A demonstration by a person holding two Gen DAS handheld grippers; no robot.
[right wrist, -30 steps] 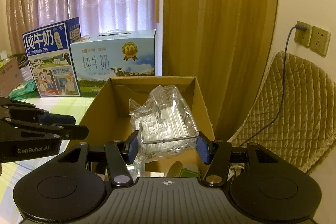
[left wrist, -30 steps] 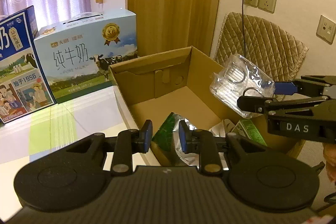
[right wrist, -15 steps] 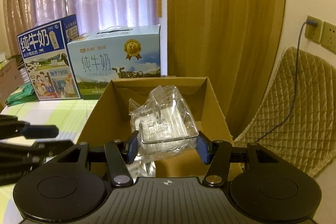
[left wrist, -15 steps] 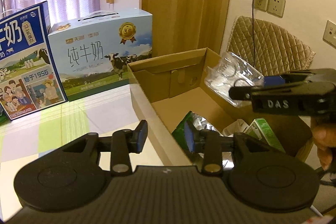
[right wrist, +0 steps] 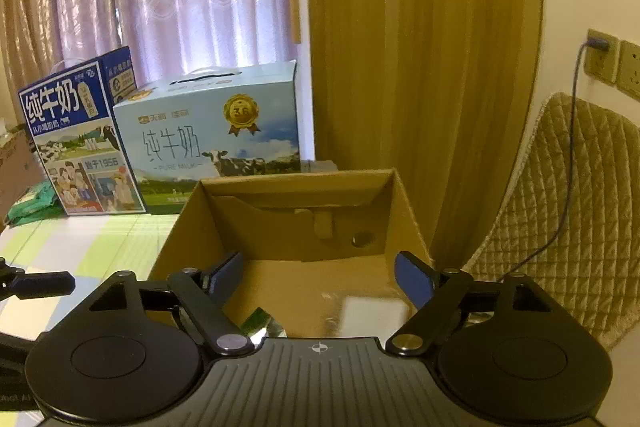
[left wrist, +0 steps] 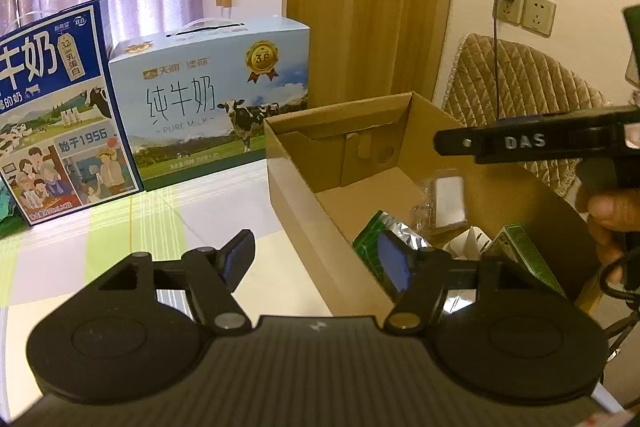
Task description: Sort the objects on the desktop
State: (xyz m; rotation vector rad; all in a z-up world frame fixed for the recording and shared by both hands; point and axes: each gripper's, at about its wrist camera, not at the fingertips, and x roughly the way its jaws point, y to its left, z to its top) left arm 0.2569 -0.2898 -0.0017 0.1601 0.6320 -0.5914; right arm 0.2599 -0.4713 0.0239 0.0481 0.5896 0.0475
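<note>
An open cardboard box [left wrist: 304, 203] [right wrist: 188, 223] stands at the table's right end. A clear plastic tray in a wrapper [left wrist: 444, 201] [right wrist: 368, 313] lies on the box floor, beside a green foil packet [left wrist: 372, 239] and a green carton [left wrist: 524, 255]. My right gripper [right wrist: 320, 277] is open above the box with nothing between its fingers; in the left wrist view one of its fingers [left wrist: 520, 143] reaches over the box, held by a hand [left wrist: 608, 215]. My left gripper [left wrist: 316, 261] is open and empty, straddling the box's near left wall.
Two milk cartons stand at the back: a light blue one [left wrist: 212, 99] [right wrist: 216, 135] and a dark blue one [left wrist: 52, 107] [right wrist: 76, 135]. The tabletop [left wrist: 120, 227] has a green and white checked cloth. A quilted chair back [left wrist: 528, 99] and wall sockets [left wrist: 524, 9] are on the right.
My right gripper opened and the clear plastic tray dropped from it into the box. My left gripper opened wider and shifted left and back.
</note>
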